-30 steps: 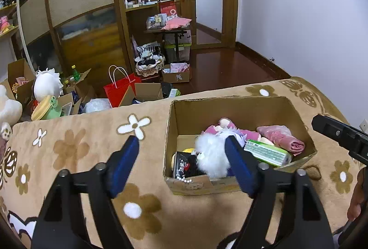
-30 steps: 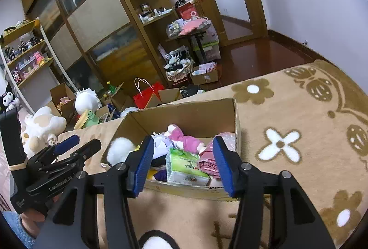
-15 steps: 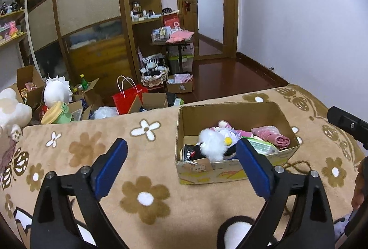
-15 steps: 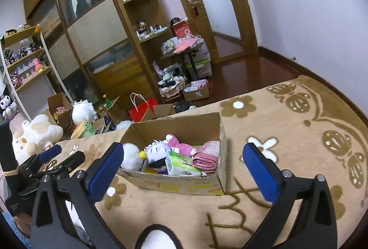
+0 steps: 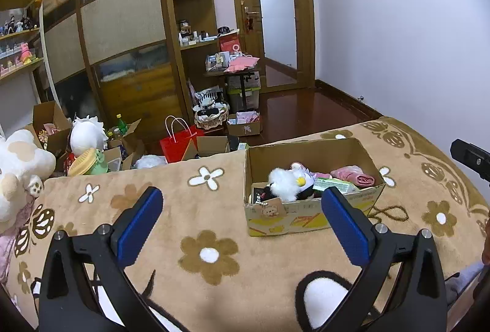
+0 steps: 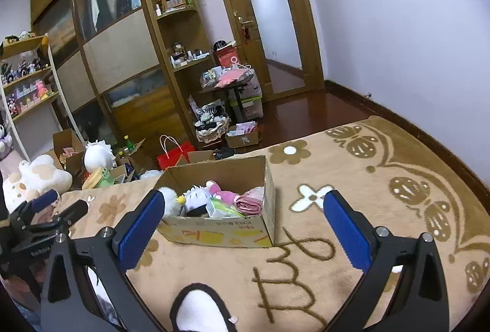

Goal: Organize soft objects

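Both tools spread, empty. Box [image 6: 220,209] lies ahead: centre-left of right tool [image 6: 242,228], right of left tool [image 5: 242,224]. Right tool appears nearer.

even indoor light, sharp, perhaps slight edge-warp

you're looking at a plush, matt tan blanket [image 5: 214,209] with a soft nap, and on it a matt corrugated cardboard box [image 6: 220,231] with a printed front, holding a fluffy white plush toy [image 5: 284,180] and a folded pink cloth [image 6: 251,200]. your left hand-held gripper [image 5: 242,224] and right hand-held gripper [image 6: 242,224] look like matt black plastic with ribbed blue pads and small metal screws. the floor [image 6: 306,114] is glossy dark wood.
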